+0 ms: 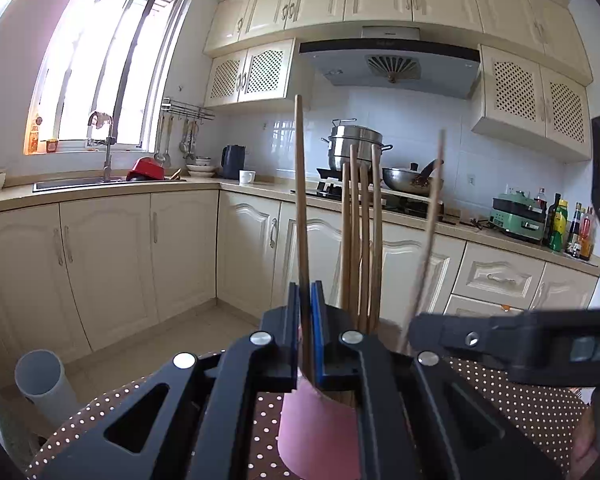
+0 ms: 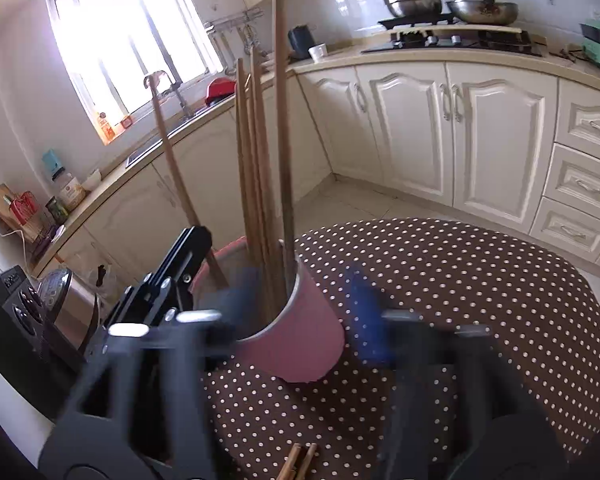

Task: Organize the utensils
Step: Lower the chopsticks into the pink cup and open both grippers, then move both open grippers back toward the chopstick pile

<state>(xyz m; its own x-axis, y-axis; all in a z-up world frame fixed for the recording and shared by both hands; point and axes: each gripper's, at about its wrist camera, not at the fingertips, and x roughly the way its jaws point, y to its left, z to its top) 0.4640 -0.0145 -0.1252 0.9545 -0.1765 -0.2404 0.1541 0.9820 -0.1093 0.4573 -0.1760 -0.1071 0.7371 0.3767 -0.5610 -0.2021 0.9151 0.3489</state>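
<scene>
A pink cup (image 1: 320,432) stands on the brown dotted tablecloth (image 2: 460,300) with several wooden chopsticks (image 1: 360,240) upright in it. My left gripper (image 1: 306,316) is shut on one more chopstick (image 1: 300,200), which it holds upright over the cup's near rim. A blurred chopstick (image 1: 432,220) leans in the cup on the right, beside one of my right gripper's fingers (image 1: 460,336). In the right wrist view my right gripper (image 2: 300,300) is open, its blue pads on either side of the cup (image 2: 300,344) and clear of it. Two chopsticks (image 2: 298,462) lie on the cloth at the bottom edge.
A grey tube-shaped cup (image 1: 40,376) stands at the table's left edge. A rice cooker (image 2: 60,292) sits to the left beyond my left gripper (image 2: 184,260). Cream cabinets, a sink (image 1: 76,184) and a stove with pots (image 1: 356,152) line the far walls.
</scene>
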